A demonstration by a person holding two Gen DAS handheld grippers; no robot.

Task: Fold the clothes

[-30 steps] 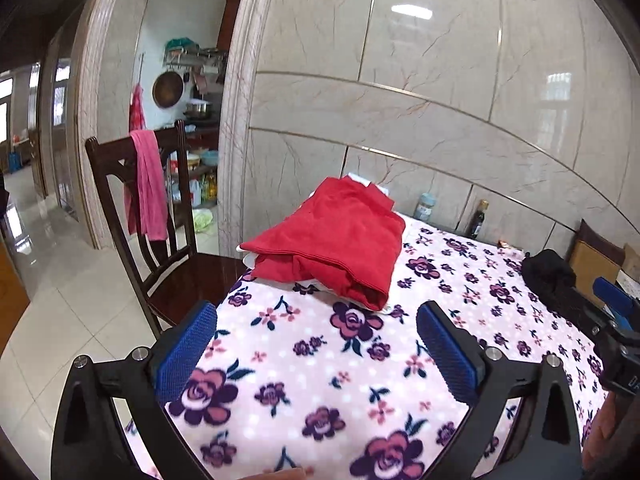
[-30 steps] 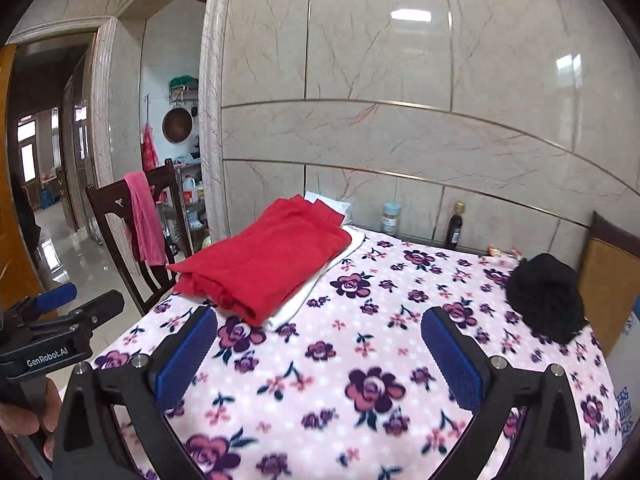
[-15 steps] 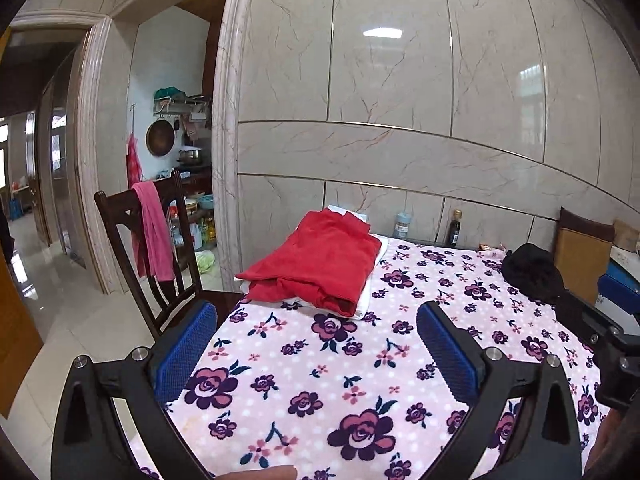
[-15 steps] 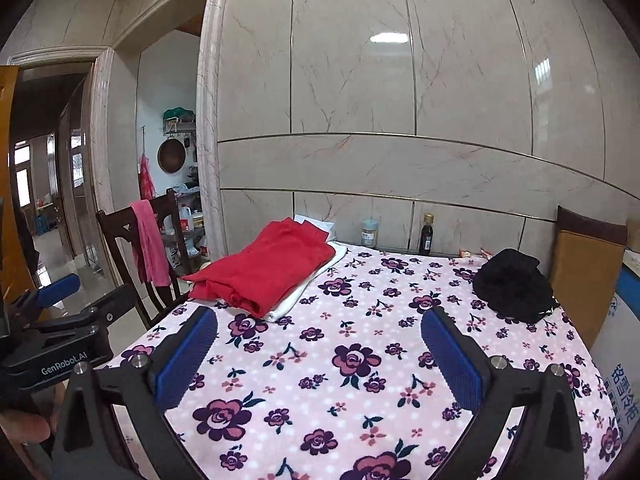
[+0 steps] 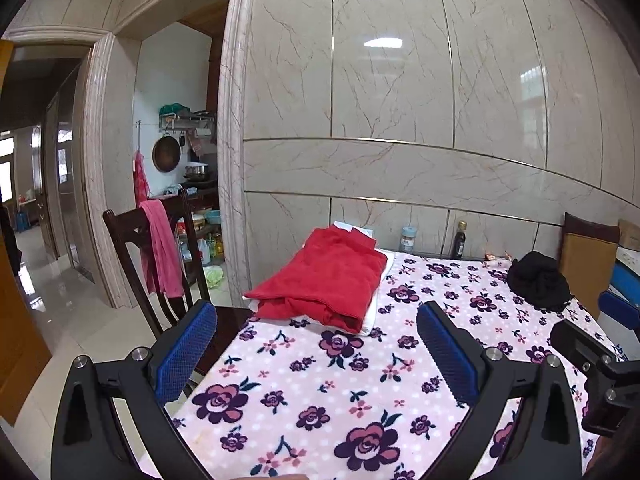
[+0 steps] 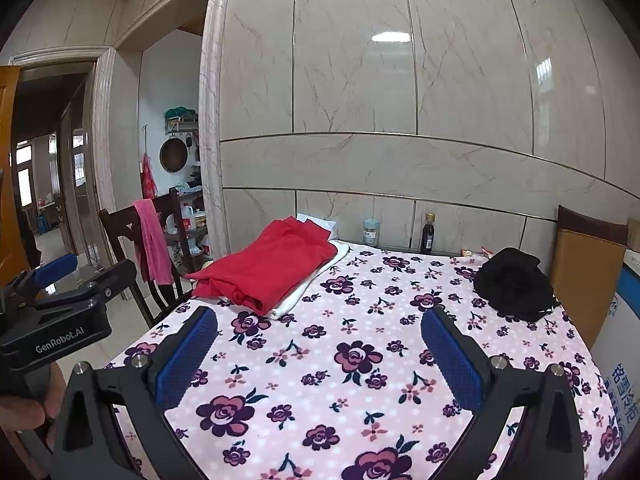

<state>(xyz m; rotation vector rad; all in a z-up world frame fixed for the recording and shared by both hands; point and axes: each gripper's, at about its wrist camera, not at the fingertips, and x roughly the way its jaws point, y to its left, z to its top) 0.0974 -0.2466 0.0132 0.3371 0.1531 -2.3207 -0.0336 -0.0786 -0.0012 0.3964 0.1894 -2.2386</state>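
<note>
We see the folded red garment (image 5: 324, 280) lying on a white folded cloth (image 5: 378, 300) at centre frame on the desk (image 5: 312, 392); the black bundled garment (image 5: 538, 282) sits right, two bottles (image 5: 459, 240) behind, the wooden chair (image 5: 160, 264) left.

- One folded red garment (image 5: 326, 278) (image 6: 266, 266)
- One white cloth (image 5: 374, 308) beneath it
- One black clothing heap (image 6: 514, 284), possibly more than one piece
- One jar (image 6: 371, 232)
- One dark bottle (image 6: 428, 234)
- One chair (image 5: 154, 264), one pink towel (image 5: 160, 252)
- Two grippers: left gripper (image 5: 316, 354), right gripper (image 6: 318, 358)
</note>
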